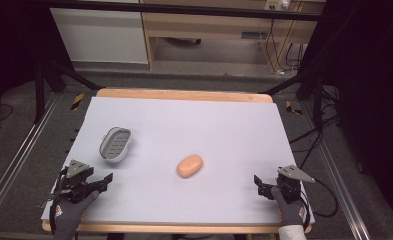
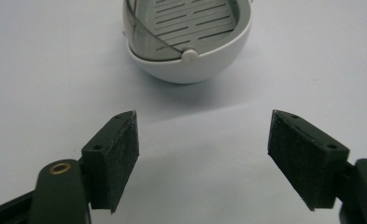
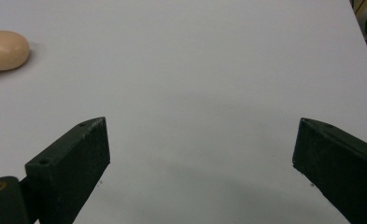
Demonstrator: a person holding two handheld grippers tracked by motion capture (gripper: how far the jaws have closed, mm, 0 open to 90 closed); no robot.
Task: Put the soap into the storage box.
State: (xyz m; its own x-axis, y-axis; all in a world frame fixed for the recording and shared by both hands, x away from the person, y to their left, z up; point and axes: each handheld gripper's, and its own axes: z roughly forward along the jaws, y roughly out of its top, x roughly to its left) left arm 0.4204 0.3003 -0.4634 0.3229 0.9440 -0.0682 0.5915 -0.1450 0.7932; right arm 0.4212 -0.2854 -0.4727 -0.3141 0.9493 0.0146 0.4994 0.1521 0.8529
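Two grippers parted, empty: left gripper (image 1: 105, 183) faces dish (image 1: 116, 144), right gripper (image 1: 260, 186) well apart from soap (image 1: 190, 166) mid-table. Start stage, likely. Next: reach soap, clamp across short width.

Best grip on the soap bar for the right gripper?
Take the soap bar across its short width at the middle, coming from above with the right gripper. It lies flat and free on the table, a rounded oval set diagonally, so turn the open jaws square to its long axis.
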